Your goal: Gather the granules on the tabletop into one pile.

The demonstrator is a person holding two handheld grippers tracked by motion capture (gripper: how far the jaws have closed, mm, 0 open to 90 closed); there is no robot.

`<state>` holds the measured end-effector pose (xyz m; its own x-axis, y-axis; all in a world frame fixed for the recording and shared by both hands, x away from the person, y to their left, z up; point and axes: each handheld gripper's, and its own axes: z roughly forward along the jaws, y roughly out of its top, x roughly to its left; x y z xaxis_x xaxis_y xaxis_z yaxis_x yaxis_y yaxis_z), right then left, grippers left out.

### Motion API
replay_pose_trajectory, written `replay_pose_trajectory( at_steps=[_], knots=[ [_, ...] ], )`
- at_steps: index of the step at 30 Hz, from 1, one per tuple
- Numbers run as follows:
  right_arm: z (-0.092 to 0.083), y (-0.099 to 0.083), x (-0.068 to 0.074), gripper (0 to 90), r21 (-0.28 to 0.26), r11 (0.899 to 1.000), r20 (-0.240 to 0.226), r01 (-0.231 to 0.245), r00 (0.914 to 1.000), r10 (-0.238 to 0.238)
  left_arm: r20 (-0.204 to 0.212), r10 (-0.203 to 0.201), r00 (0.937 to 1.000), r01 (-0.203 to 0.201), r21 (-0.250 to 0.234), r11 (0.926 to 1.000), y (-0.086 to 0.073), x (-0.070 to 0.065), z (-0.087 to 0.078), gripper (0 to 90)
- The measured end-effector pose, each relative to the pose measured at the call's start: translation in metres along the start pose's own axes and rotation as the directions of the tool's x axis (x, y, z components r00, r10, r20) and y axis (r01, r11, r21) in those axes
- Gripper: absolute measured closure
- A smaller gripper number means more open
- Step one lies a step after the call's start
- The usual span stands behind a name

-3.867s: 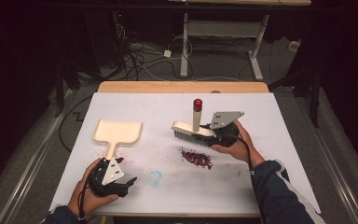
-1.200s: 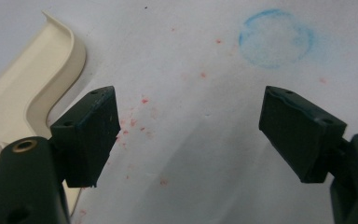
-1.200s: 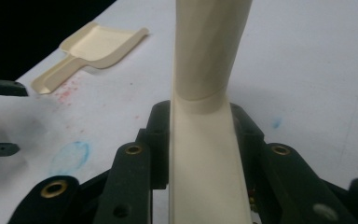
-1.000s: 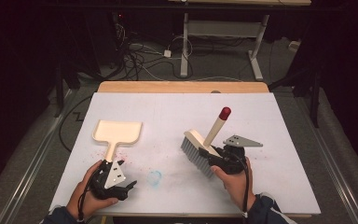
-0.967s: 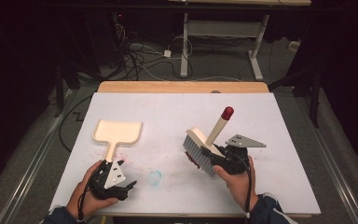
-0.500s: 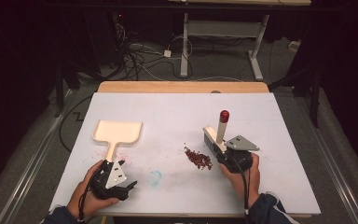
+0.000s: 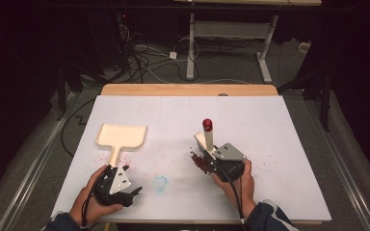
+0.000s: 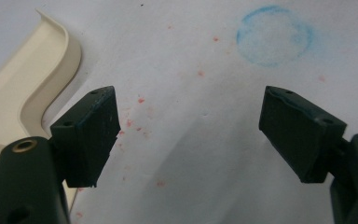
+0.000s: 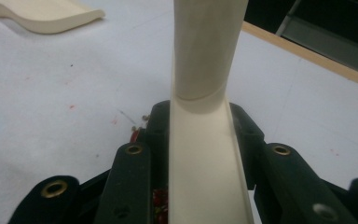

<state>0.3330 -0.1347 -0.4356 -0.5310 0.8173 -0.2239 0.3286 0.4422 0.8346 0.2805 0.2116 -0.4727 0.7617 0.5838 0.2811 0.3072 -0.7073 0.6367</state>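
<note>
cream brush with red-tipped handle, upright beside red crumb pile; cream dustpan flat, well apart to the left

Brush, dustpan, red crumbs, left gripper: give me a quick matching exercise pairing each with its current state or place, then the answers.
Things:
1. brush
2. dustpan
3. red crumbs
4. left gripper

States:
A. open, nothing between its jaws
B. lying flat on the white table, left of centre
C. clamped in the right gripper, red-tipped handle up
D. piled on the table right by the brush head

Pairs: 1-C, 2-B, 3-D, 4-A
</note>
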Motion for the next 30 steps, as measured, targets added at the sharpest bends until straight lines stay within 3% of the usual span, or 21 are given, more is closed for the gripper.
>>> replay_pose_trajectory(
  at_steps=[4, 7, 8, 9, 11, 12, 13, 17, 19, 21, 25, 28, 30],
  knots=[
    [0.004, 0.007, -0.017, 67.4, -0.001, 1.000, -0.019, 0.011, 0.9998, -0.011, 0.001, -0.003, 1.0000, 0.003, 0.000, 1.0000, 0.000, 0.000, 0.000, 19.7],
    [0.019, 0.012, -0.035, 67.4, -0.058, 0.998, -0.119, 0.026, 0.9924, -0.033, 0.002, -0.003, 1.0000, 0.003, 0.001, 1.0000, 0.001, 0.000, 0.002, 19.8],
    [0.025, 0.015, -0.040, 67.4, -0.082, 0.996, -0.151, 0.045, 0.9869, -0.057, 0.005, -0.001, 1.0000, 0.001, 0.003, 1.0000, 0.001, 0.001, 0.002, 19.7],
    [0.031, 0.017, -0.045, 67.4, -0.103, 0.991, -0.193, 0.080, 0.9761, -0.099, 0.004, 0.000, 1.0000, 0.000, 0.004, 1.0000, 0.001, 0.001, 0.002, 19.7],
    [0.045, 0.022, -0.049, 67.4, -0.110, 0.981, -0.189, 0.158, 0.9661, -0.176, 0.005, -0.004, 1.0000, 0.004, 0.006, 1.0000, 0.001, 0.002, 0.003, 19.7],
    [0.051, 0.023, -0.052, 67.4, -0.133, 0.972, -0.217, 0.194, 0.9511, -0.219, 0.004, -0.005, 1.0000, 0.005, 0.007, 1.0000, 0.001, 0.002, 0.003, 19.8],
    [0.057, 0.025, -0.052, 67.4, -0.131, 0.966, -0.227, 0.221, 0.9422, -0.247, 0.005, -0.007, 1.0000, 0.007, 0.007, 1.0000, 0.001, 0.002, 0.004, 19.8],
    [0.073, 0.027, -0.052, 67.4, -0.153, 0.950, -0.311, 0.273, 0.8990, -0.309, 0.006, -0.009, 0.9999, 0.009, 0.014, 0.9999, 0.001, 0.003, 0.004, 19.7],
    [0.078, 0.026, -0.050, 67.5, -0.169, 0.937, -0.356, 0.306, 0.8677, -0.347, 0.008, -0.006, 1.0000, 0.006, 0.017, 0.9998, 0.000, 0.002, 0.004, 19.8],
    [0.078, 0.026, -0.047, 67.5, -0.176, 0.933, -0.395, 0.315, 0.8453, -0.360, 0.008, -0.006, 0.9999, 0.006, 0.016, 0.9998, 0.000, 0.002, 0.004, 19.8],
    [0.072, 0.023, -0.044, 67.1, -0.193, 0.906, -0.462, 0.377, 0.7800, -0.423, 0.004, 0.000, 1.0000, 0.000, 0.017, 0.9999, 0.000, 0.001, 0.004, 19.8],
    [0.064, 0.017, -0.049, 67.0, -0.214, 0.902, -0.494, 0.374, 0.7555, -0.430, 0.005, 0.000, 1.0000, 0.000, 0.017, 0.9998, 0.000, 0.002, 0.004, 19.7],
    [0.057, 0.011, -0.054, 67.0, -0.228, 0.908, -0.525, 0.351, 0.7411, -0.419, 0.006, -0.001, 1.0000, 0.001, 0.018, 0.9998, 0.000, 0.002, 0.004, 19.7]
  ],
)
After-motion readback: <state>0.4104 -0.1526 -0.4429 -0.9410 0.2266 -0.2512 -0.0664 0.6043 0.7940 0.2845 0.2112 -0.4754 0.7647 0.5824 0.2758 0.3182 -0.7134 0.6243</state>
